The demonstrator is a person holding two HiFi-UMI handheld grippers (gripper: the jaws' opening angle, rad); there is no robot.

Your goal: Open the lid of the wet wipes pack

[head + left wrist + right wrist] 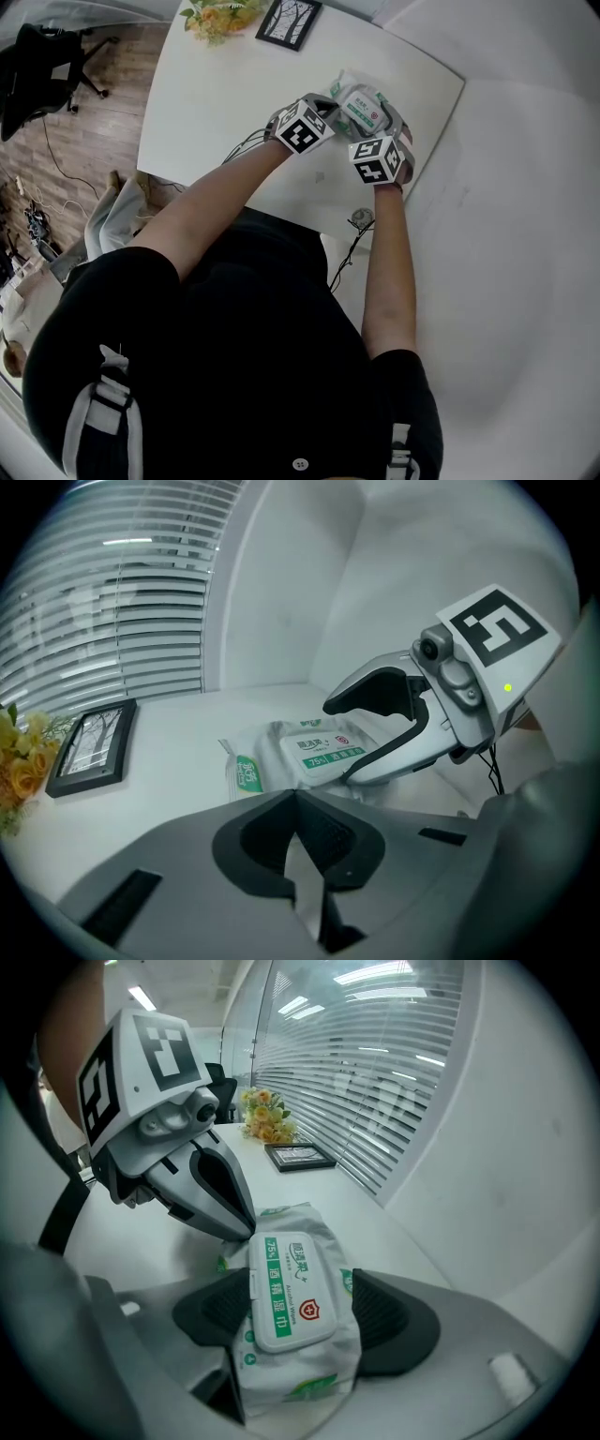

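The wet wipes pack (298, 1372) is white and green, and its white lid (286, 1288) lies flat and closed on top. My right gripper (292, 1309) is shut on the pack, one dark pad pressed to each long side. My left gripper (242, 1227) is shut, its tip touching the far left corner of the lid. Its own view has the closed jaws (298, 803) pointing at the pack (281, 752), with the right gripper (337, 741) clamped across it. In the head view both grippers (330, 101) (398, 127) meet at the pack (361, 105) on the white table (216, 112).
A black picture frame (289, 21) and yellow flowers (220, 17) stand at the table's far edge. A cable (352, 230) hangs off the near edge. An office chair (42, 61) stands on the wood floor at the left. Window blinds (112, 621) and a white wall lie beyond.
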